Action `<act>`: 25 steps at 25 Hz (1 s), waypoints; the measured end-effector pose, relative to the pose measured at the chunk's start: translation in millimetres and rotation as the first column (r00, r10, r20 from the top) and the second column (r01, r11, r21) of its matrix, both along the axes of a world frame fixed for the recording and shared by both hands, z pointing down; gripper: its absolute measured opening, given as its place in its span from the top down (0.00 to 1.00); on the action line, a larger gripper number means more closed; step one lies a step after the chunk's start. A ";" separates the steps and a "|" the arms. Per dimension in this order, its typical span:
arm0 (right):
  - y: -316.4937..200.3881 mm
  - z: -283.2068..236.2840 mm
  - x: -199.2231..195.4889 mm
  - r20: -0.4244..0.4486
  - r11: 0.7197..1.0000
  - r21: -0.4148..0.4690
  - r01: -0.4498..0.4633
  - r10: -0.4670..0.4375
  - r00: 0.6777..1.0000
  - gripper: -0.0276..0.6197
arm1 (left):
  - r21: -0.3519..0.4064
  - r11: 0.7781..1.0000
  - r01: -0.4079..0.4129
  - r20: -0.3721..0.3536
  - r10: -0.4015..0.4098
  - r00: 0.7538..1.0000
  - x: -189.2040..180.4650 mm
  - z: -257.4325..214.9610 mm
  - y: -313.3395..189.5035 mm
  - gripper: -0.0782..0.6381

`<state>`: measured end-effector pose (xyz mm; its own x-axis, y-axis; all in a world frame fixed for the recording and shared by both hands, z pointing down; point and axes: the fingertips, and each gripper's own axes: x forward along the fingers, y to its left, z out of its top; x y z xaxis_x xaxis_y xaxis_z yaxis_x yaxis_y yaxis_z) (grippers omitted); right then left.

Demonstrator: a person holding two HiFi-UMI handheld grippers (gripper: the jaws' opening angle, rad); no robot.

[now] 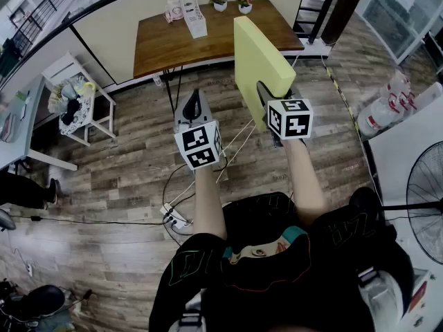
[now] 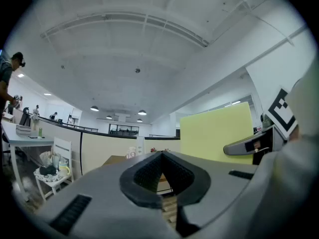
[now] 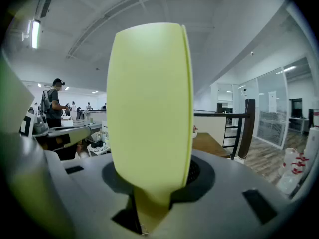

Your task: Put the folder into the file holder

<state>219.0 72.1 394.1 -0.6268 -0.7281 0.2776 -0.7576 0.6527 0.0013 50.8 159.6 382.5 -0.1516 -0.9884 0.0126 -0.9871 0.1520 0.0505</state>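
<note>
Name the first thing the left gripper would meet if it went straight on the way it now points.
Likely the wooden table. The left gripper, jaws together and empty, points toward it. Depth is unclear: it may pass over the tabletop and reach the beige partition instead.

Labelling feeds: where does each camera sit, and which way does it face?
Head view: on the person's head, steeply down at left gripper, right gripper, forearms.
Left gripper view: rides that gripper, faces the table; its shut jaws show.
Right gripper view: rides that gripper, along jaws clamping the folder.
Shared: the folder appears in all three.
</note>
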 end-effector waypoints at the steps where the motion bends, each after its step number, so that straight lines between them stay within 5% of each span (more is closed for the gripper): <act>1: -0.2 -1.0 -2.0 -0.005 1.000 0.006 0.005 -0.005 1.000 0.72 | 0.002 1.000 0.001 0.001 -0.001 1.000 -1.8 -0.8 -0.6 0.90; 25: -5.8 -26.7 -17.6 0.012 0.998 0.066 0.021 -0.022 1.000 0.72 | 0.047 0.996 0.077 -0.065 -0.074 0.995 -53.2 -10.3 6.0 0.90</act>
<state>201.3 66.3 367.4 -0.6454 -0.7310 0.2218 -0.7438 0.6675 0.0354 -2.4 165.6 372.2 -0.2265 -0.9737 -0.0243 -0.9675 0.2220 0.1214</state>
